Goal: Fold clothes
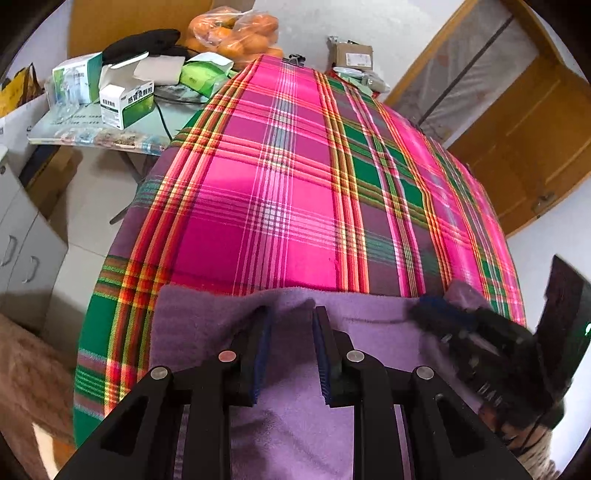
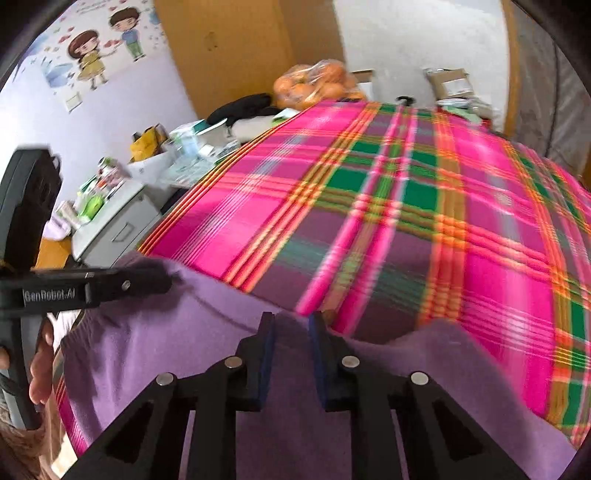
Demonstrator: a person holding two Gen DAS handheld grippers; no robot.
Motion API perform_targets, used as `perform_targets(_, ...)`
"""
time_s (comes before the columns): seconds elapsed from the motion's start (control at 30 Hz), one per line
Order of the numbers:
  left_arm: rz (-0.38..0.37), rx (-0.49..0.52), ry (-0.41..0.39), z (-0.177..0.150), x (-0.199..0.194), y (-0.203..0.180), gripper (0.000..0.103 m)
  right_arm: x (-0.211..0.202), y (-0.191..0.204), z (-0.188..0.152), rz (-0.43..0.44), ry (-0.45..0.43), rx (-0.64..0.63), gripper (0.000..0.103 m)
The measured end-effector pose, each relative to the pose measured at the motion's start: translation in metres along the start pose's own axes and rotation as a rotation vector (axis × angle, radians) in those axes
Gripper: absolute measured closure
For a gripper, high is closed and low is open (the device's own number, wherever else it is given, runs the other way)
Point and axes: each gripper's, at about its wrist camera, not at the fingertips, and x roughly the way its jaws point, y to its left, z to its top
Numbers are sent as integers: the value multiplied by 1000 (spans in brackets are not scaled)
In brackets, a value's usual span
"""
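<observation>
A purple fleece garment point(image 1: 192, 325) lies across the near edge of a table covered with a pink, green and orange plaid cloth point(image 1: 277, 184). My left gripper point(image 1: 290, 310) is shut on the garment's far edge, with fabric bunched between its blue pads. To its right, my right gripper point(image 1: 432, 306) pinches the same edge, and a corner of cloth sticks up behind it. In the right wrist view the right gripper point(image 2: 293, 317) holds the purple garment point(image 2: 147, 350) over the plaid cloth point(image 2: 406, 221). There the left gripper point(image 2: 166, 282) grips the garment's left edge, and a person's hand point(image 2: 40, 362) holds it.
At the table's far end sit a bag of oranges point(image 1: 236, 33), medicine boxes point(image 1: 125, 99), a black item point(image 1: 144, 42) and a brown parcel point(image 1: 351, 55). A white cabinet point(image 1: 22, 240) stands to the left and a wooden door point(image 1: 524, 140) to the right.
</observation>
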Motion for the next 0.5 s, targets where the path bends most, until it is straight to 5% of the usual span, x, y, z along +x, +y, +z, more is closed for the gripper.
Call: perform_targets(0.5,44,-9,6,-15,-21,8,79,-4,-12,-6,-51,21,-20,80)
